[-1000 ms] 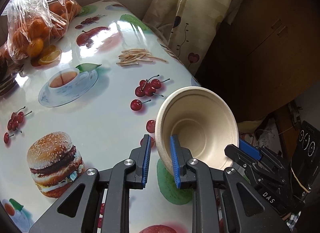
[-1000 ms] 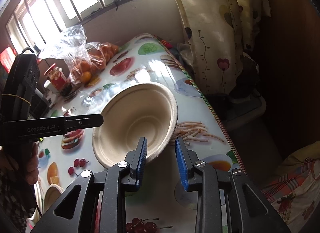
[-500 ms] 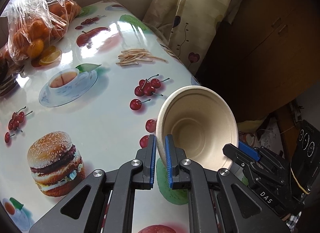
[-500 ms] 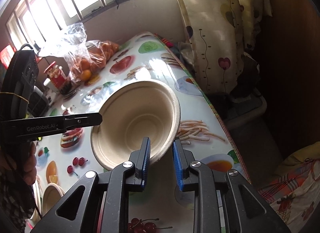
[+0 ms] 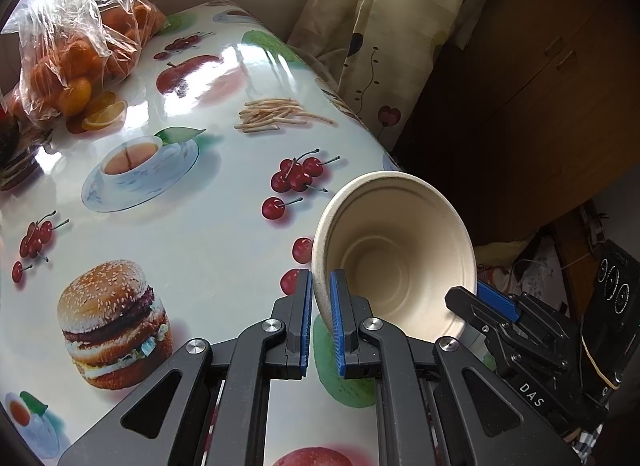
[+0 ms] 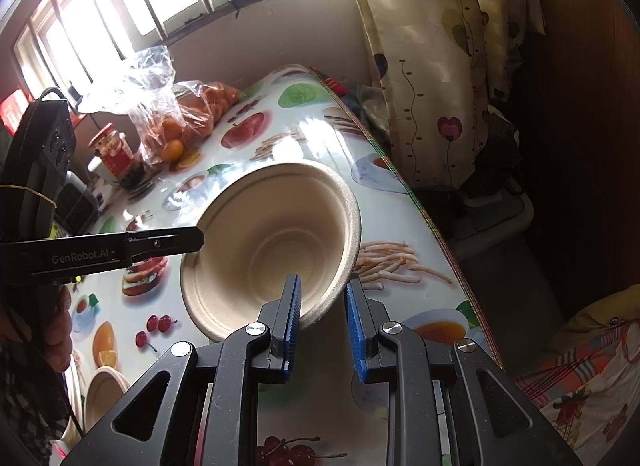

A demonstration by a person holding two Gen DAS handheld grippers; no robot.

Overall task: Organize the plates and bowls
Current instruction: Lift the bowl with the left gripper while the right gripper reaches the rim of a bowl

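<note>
A beige paper bowl (image 5: 394, 250) is held tilted above the table near its right edge. My left gripper (image 5: 320, 298) is shut on the bowl's rim. The bowl also shows in the right wrist view (image 6: 272, 242). My right gripper (image 6: 320, 298) is open, its fingers standing on either side of the bowl's near rim without clamping it. The right gripper shows in the left wrist view (image 5: 484, 298) at the bowl's lower right. The left gripper shows in the right wrist view (image 6: 196, 238) at the bowl's left rim. Another beige bowl (image 6: 102, 390) lies on the table at the lower left.
The table (image 5: 192, 234) has a glossy food-print cloth. A plastic bag of oranges (image 5: 76, 53) sits at its far left. A red-lidded jar (image 6: 114, 153) stands near it. A curtain (image 5: 376, 25) and a dark wooden cabinet (image 5: 540, 85) lie beyond the table's right edge.
My left gripper has closed on the bowl's rim. My right gripper closed somewhat half a second ago and has opened wider again now. The bowl has stayed in about the same place.
</note>
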